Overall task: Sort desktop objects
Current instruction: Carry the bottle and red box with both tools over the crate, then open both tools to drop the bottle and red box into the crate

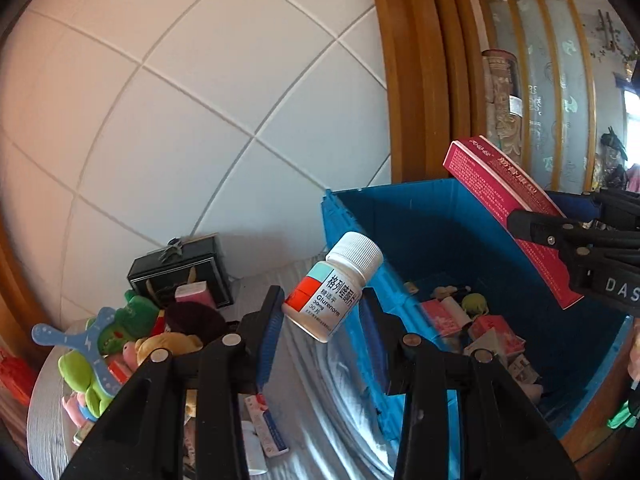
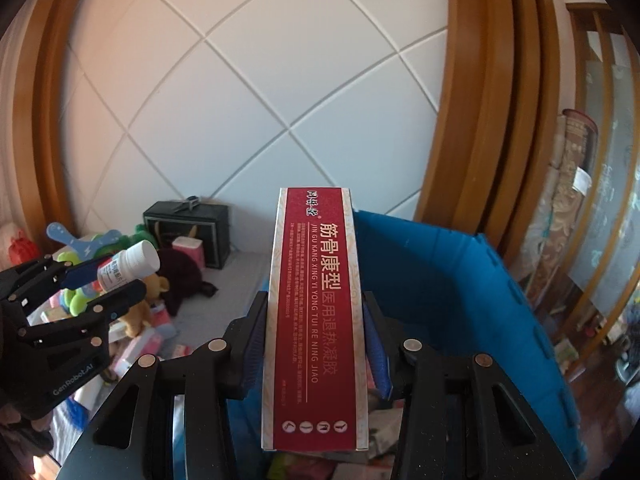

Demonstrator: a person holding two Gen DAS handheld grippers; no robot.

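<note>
My left gripper (image 1: 322, 314) is shut on a small white medicine bottle (image 1: 334, 286) with a ribbed cap and a red-and-teal label, held tilted in the air near the left wall of the blue bin (image 1: 440, 216). My right gripper (image 2: 314, 316) is shut on a long red medicine box (image 2: 316, 312) with gold lettering, held above the blue bin (image 2: 460, 280). In the left wrist view the red box (image 1: 508, 208) and the right gripper (image 1: 532, 226) show at the right, over the bin. The right wrist view has the left gripper (image 2: 116, 278) with the bottle (image 2: 128, 266) at the left.
Inside the bin lie several small pink and white boxes (image 1: 472, 328). Left of it, on grey cloth (image 1: 320, 400), sits a pile of plush toys (image 1: 132, 332) and packets, with a black box (image 1: 180, 268) behind. A white tiled wall and a wooden frame (image 1: 412, 72) stand beyond.
</note>
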